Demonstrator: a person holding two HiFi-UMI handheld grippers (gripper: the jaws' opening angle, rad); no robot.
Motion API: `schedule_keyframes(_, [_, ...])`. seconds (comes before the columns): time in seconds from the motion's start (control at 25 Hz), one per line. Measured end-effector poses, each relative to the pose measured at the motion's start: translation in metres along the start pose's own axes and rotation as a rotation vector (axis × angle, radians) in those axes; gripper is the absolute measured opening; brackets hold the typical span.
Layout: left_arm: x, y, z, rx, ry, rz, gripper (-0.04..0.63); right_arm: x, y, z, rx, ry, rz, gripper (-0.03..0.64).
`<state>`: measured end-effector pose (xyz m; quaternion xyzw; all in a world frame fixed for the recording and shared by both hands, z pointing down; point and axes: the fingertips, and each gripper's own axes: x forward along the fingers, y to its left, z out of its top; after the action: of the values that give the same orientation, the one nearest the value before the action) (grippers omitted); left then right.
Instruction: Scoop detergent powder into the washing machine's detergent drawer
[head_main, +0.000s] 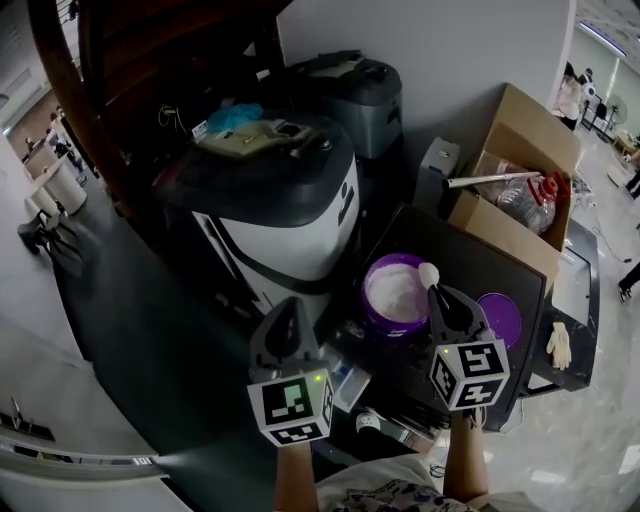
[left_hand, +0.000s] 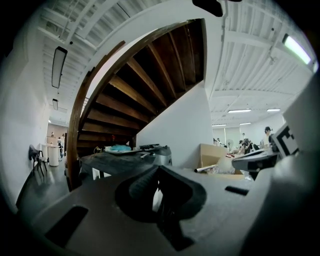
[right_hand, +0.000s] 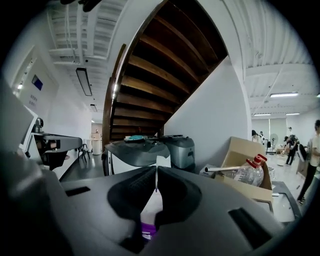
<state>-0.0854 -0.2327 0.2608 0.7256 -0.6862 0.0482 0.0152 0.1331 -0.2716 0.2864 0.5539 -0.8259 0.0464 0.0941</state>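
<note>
Open purple tub (head_main: 368, 300), white powder (head_main: 395, 292) inside

Dark grey, tapered left tongs (head_main: 291, 306) at seven o'clock and right tongs (head_main: 441, 292) at five end in white cubes printed with black squares, left cube (head_main: 290, 405) and right cube (head_main: 468, 372), above a pale patterned shirt (head_main: 392, 496) at six.

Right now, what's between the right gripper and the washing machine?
The open purple tub of white powder lies between the right gripper, which holds a white scoop, and the washing machine; the head view shows it.
</note>
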Motion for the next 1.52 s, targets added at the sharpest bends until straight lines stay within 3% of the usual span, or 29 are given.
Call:
schedule_keyframes(0.88, [0.062,-0.015,-0.037,-0.001,0.114,0.021,0.003,0.071,-0.019,-0.049,-0.021,0.24,0.149,0.024])
schedule_keyframes(1.24, [0.078,-0.006,-0.048,0.002,0.148,-0.027,0.003,0.086,-0.009,-0.064,-0.025,0.337,0.174,0.024])
schedule_keyframes(1.52, [0.088,-0.002,-0.059,0.004,0.172,-0.074,0.003,0.098,-0.01,-0.077,-0.111,0.452,0.173,0.024])
